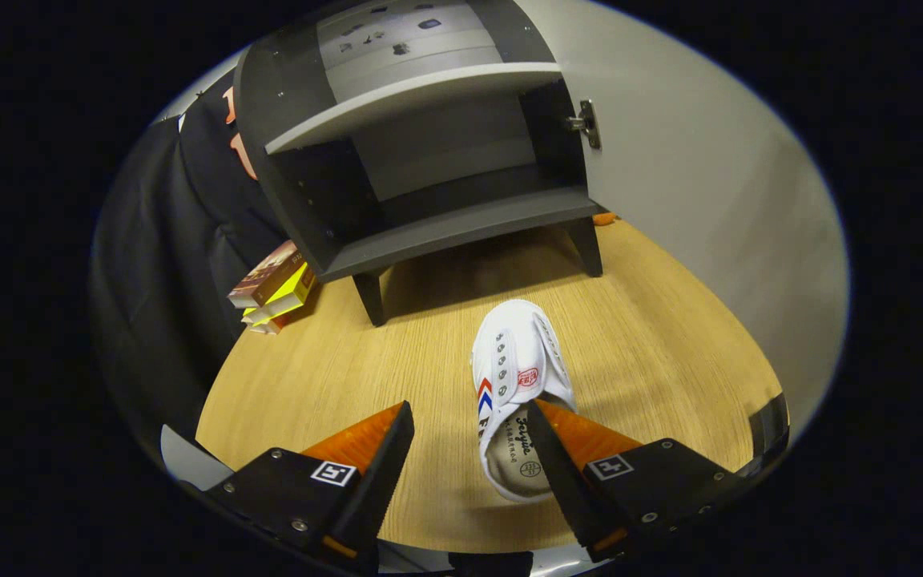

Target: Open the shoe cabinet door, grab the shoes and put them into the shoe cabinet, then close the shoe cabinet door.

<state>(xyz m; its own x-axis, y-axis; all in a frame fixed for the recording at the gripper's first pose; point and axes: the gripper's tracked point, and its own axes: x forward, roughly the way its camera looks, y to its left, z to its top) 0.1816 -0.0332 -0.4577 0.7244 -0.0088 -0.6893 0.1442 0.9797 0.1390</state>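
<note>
With gripper fingers spread around the white canvas shoe, right finger over its opening, closing off-centre could twist it aside.

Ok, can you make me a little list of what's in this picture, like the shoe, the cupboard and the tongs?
shoe: one white shoe lying on the wooden floor, toe toward the cabinet
shoe cabinet: grey shoe cabinet on short legs, beyond the shoe
door: cabinet door swung open
inside: a shelf; no shoes visible inside
tongs: tongs open, spread wide; one finger overlaps the shoe's heel end, the other stands apart
beside cabinet: small stack of boxes on the floor
step now: shoe not yet grabbed
</note>
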